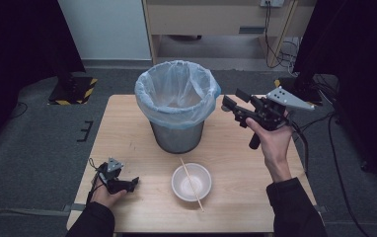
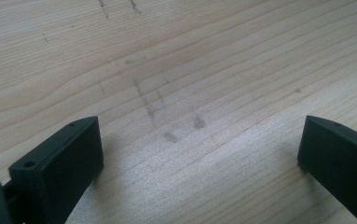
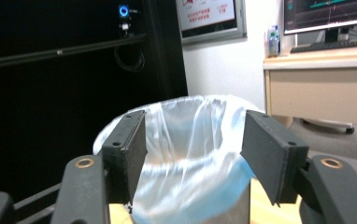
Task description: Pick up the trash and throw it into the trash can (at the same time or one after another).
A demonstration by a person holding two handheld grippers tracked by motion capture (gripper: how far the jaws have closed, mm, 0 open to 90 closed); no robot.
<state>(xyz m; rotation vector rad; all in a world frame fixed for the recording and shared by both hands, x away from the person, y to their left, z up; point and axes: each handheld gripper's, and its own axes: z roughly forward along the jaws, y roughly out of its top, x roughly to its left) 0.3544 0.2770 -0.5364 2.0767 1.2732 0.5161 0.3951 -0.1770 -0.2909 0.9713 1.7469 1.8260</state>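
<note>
A metal bin (image 1: 176,133) lined with a pale blue bag (image 1: 175,93) stands at the back middle of the wooden table (image 1: 127,148). In front of it sits a white bowl (image 1: 191,181) with a single wooden chopstick (image 1: 192,184) lying across it. My right gripper (image 1: 230,104) hangs in the air just right of the bin's rim, pointing at it, open with nothing between its jaws. In the right gripper view the bag (image 3: 190,154) shows between the open jaws. My left gripper (image 1: 133,181) rests at the table's front left, open, over bare wood (image 2: 190,93).
The table's right edge lies below my right forearm. Beyond the table are grey floor, a black stand base with yellow-black tape (image 1: 73,89) at the left, a wooden desk (image 1: 216,19) at the back and cables (image 1: 280,49) on the floor.
</note>
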